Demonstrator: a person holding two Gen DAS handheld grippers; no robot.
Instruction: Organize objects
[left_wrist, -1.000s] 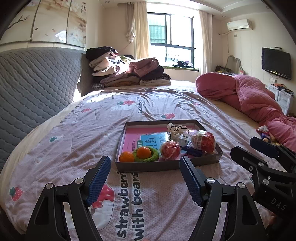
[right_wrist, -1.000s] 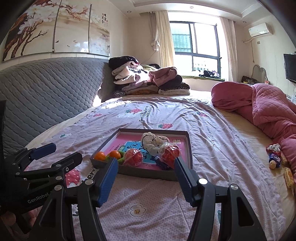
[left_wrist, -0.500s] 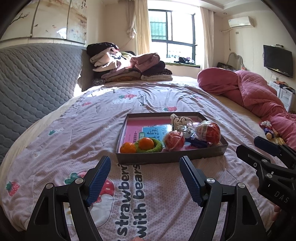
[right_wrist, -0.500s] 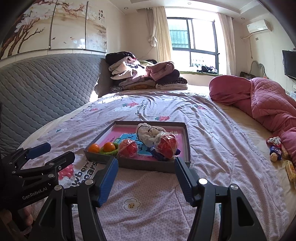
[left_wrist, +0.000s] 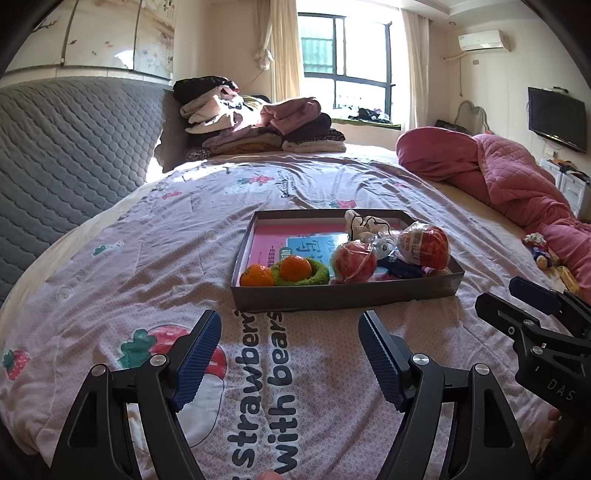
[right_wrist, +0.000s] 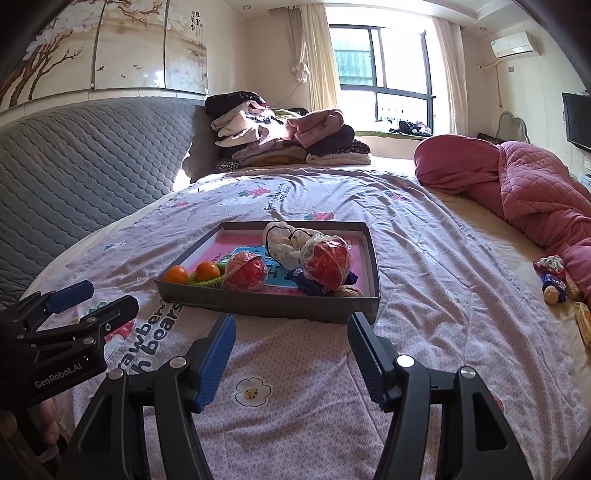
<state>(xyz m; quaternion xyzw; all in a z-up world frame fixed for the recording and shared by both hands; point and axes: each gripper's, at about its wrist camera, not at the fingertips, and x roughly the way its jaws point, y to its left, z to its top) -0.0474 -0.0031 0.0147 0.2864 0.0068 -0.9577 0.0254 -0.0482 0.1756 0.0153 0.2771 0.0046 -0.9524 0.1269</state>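
Note:
A shallow grey box (left_wrist: 347, 294) (right_wrist: 266, 303) with a pink floor sits on the printed bedspread. It holds two small oranges (left_wrist: 257, 276) (right_wrist: 176, 274), one resting in a green ring (left_wrist: 314, 276), two red fruits wrapped in plastic (left_wrist: 354, 261) (right_wrist: 328, 261), a white cloth toy (left_wrist: 364, 225) (right_wrist: 284, 242) and a dark blue wrapper (left_wrist: 400, 266). My left gripper (left_wrist: 289, 326) hovers open just short of the box's near wall, nothing between its blue pads. My right gripper (right_wrist: 291, 326) is open too, near the box's near right corner, empty.
A rolled pink quilt (right_wrist: 517, 188) lies along the right side. Small toys and snack packs (right_wrist: 554, 284) sit by it. Folded clothes (left_wrist: 258, 122) are stacked at the far end by the grey padded headboard (left_wrist: 66, 147). The other gripper shows at each view's edge.
Both grippers have sunk toward the bedspread; the box now sits higher in both views. Their jaws stayed wide and nothing in the box moved.

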